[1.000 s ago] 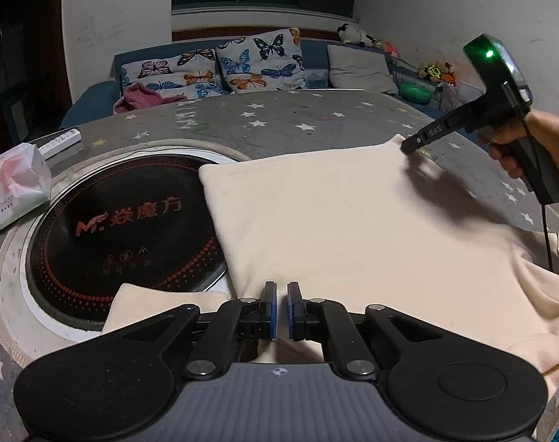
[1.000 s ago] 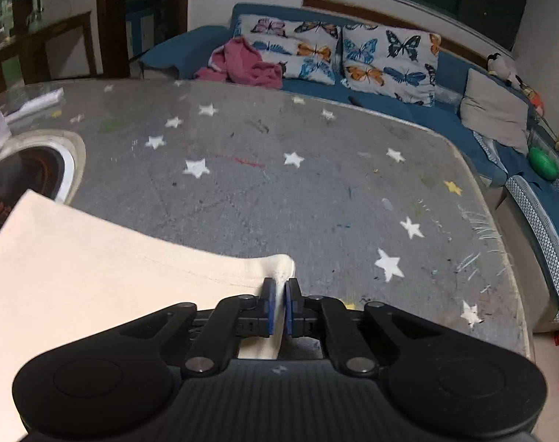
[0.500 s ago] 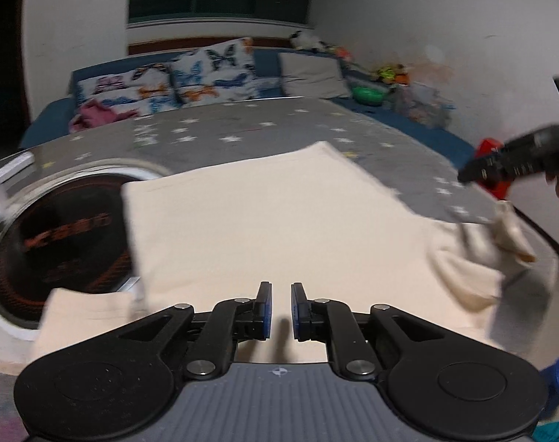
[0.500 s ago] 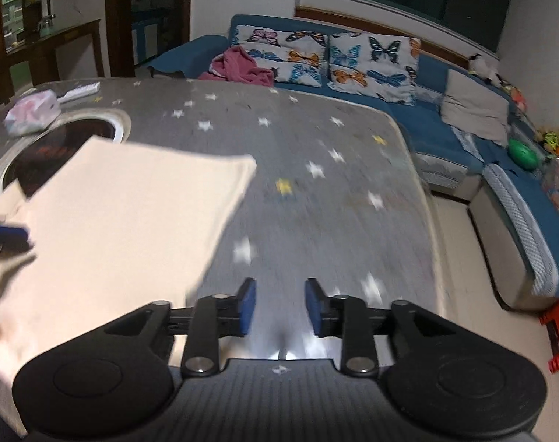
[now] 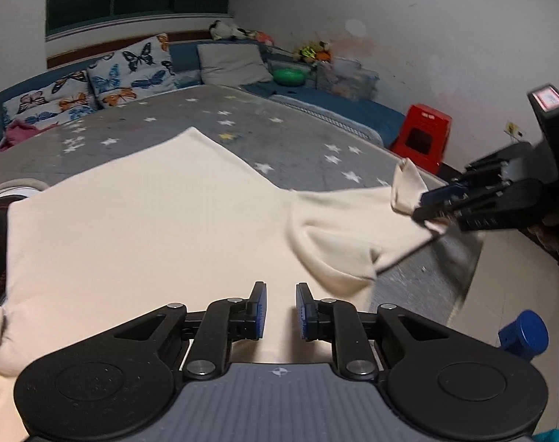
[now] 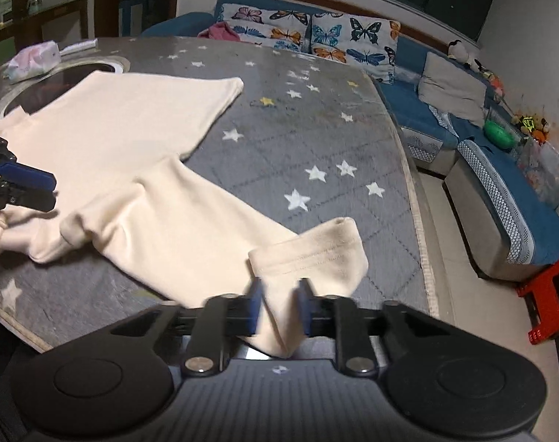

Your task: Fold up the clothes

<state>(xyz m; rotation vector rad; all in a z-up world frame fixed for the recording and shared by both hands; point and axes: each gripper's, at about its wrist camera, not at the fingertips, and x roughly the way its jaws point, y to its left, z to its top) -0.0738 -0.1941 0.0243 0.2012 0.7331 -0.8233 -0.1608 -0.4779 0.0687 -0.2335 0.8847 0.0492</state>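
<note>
A cream long-sleeved shirt lies spread on the grey star-patterned table. One sleeve stretches out to the right towards the table's edge. My right gripper is shut on that sleeve's cuff, which stands folded up above the jaws. The left wrist view shows the right gripper at the far right with cloth in it. My left gripper hovers over the shirt's near part, its jaws opening with nothing pinched between them. The left gripper also shows at the left edge of the right wrist view.
A round black hob is set into the table under the shirt's far side, with a tissue pack beside it. A blue sofa with butterfly cushions runs behind and to the right. A red stool stands on the floor past the table's edge.
My right gripper let go of the shirt's far corner, swung right and closed on the sleeve cuff. My left gripper released the near edge, slid right and its jaws parted.
</note>
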